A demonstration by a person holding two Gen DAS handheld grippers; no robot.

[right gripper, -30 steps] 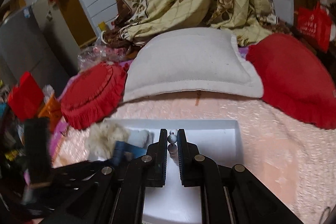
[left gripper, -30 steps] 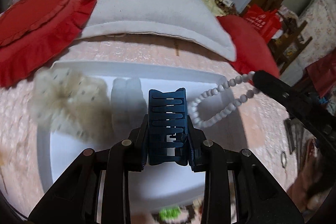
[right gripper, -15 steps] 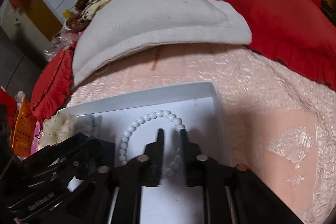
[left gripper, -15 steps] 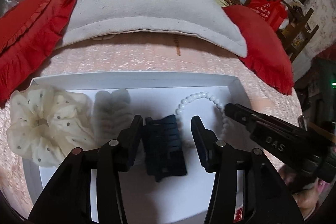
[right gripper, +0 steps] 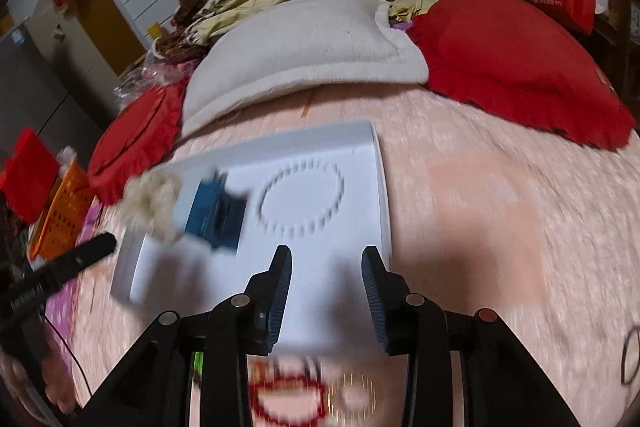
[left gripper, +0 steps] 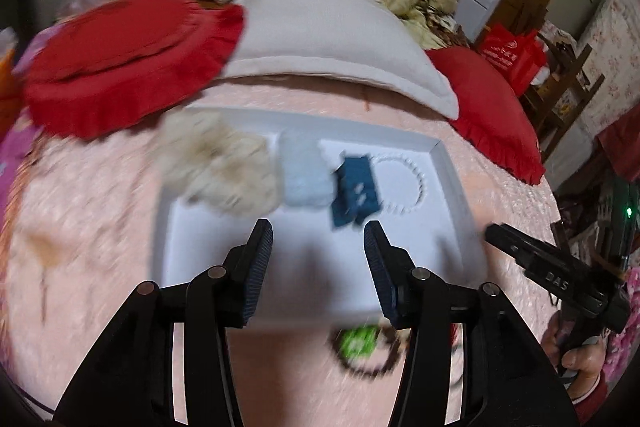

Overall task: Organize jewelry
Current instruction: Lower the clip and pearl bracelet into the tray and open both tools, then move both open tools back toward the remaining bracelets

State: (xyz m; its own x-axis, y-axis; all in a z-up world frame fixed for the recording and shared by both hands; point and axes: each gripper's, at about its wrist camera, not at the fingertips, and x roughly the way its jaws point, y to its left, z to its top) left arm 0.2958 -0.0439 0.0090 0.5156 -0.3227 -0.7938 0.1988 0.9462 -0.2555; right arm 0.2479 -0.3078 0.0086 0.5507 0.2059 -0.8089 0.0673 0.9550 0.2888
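A white tray (left gripper: 452, 187) lies on the pink bedspread. In it, from left to right, lie a cream scrunchie (left gripper: 218, 167), a pale clip (left gripper: 304, 175), a blue claw clip (left gripper: 356, 191) and a white bead bracelet (left gripper: 416, 183). My left gripper (left gripper: 318, 259) is open and empty, above the tray's near edge. My right gripper (right gripper: 326, 281) is open and empty, above the tray's near right part (right gripper: 380, 163). The bracelet (right gripper: 302, 201), blue clip (right gripper: 216, 215) and scrunchie (right gripper: 154, 205) also show in the right wrist view. Both views are blurred.
A grey-white cushion (left gripper: 328, 39) and red frilled cushions (left gripper: 120, 59) (right gripper: 516, 67) lie behind the tray. Loose bangles lie on the bedspread near me (left gripper: 360, 347) (right gripper: 288, 399). An orange basket (right gripper: 60, 211) stands at the left. A ring (right gripper: 632, 355) lies at the right.
My left gripper let go of the blue claw clip in the tray, and my right gripper let go of the bead bracelet. Both opened and pulled back toward me.
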